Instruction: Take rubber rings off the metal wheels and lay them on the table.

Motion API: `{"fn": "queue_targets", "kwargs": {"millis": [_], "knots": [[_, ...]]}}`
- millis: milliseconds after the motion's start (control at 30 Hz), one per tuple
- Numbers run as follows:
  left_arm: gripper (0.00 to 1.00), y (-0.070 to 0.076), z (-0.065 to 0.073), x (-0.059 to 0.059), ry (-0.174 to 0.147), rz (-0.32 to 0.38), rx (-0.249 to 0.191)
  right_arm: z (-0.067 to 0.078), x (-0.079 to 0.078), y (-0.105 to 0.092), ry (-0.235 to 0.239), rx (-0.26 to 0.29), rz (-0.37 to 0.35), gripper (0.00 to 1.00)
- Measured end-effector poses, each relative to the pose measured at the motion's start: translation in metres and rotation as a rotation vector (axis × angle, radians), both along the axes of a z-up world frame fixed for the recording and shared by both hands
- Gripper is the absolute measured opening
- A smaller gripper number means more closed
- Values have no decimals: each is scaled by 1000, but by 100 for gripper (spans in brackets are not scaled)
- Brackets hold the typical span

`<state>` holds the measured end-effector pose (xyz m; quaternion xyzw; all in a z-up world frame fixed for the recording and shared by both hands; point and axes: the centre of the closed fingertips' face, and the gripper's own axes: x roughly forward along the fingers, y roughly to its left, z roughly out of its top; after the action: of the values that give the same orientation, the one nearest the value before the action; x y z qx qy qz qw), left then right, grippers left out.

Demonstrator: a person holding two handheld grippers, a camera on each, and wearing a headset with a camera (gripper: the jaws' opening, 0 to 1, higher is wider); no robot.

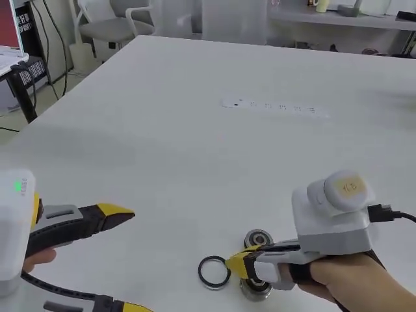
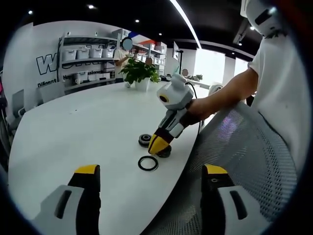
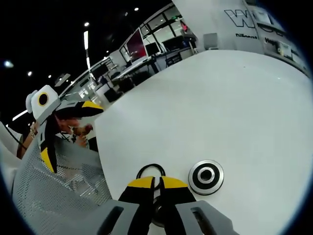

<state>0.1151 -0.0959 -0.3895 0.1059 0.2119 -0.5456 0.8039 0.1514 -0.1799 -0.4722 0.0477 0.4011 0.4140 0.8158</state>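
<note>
Our right gripper (image 3: pixel 157 183) has its two yellow tips pressed nearly together, with just a thin crack between them. They sit right over a metal wheel (image 1: pixel 255 290) that lies flat near our edge of the table (image 1: pixel 195 143). Something dark shows under the tips, but we cannot tell if they pinch a rubber ring there or nothing at all. Our left gripper (image 1: pixel 130 259) is wide open and holds nothing. It hangs well off to the left, with its tips pointing toward the work.

Just past the right tips, a loose rubber ring (image 1: pixel 201 272) lies flat on the table, just beside the wheel. We think this one is done. A second wheel (image 3: pixel 206 176) lies flat too, hole up, near the first one and a bit farther from us. It has a dark band on it, so we guess its ring is on.

The right gripper is much nearer to both wheels, so we think it should do the pulling, straight up off the wheel. The loose ring is close and could get bumped. Farther off, a row of sockets (image 1: pixel 273 107) is set in the table, well out of the way
</note>
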Motion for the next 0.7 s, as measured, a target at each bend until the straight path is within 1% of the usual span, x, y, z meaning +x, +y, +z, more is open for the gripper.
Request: {"fn": "queue_targets", "kwargs": {"millis": [200, 333, 500, 600, 700], "knots": [[83, 0, -1, 0, 0, 0, 5, 3, 3, -3, -5, 10, -15, 1], [83, 2, -2, 1, 1, -1, 9, 9, 7, -6, -13, 26, -31, 1], [83, 3, -4, 1, 4, -3, 12, 17, 14, -11, -33, 47, -57, 2], [83, 4, -5, 2, 6, -4, 12, 25, 20, -15, -55, 67, -78, 3], [83, 5, -6, 3, 6, -4, 12, 32, 24, -18, -67, 86, -93, 4]]}}
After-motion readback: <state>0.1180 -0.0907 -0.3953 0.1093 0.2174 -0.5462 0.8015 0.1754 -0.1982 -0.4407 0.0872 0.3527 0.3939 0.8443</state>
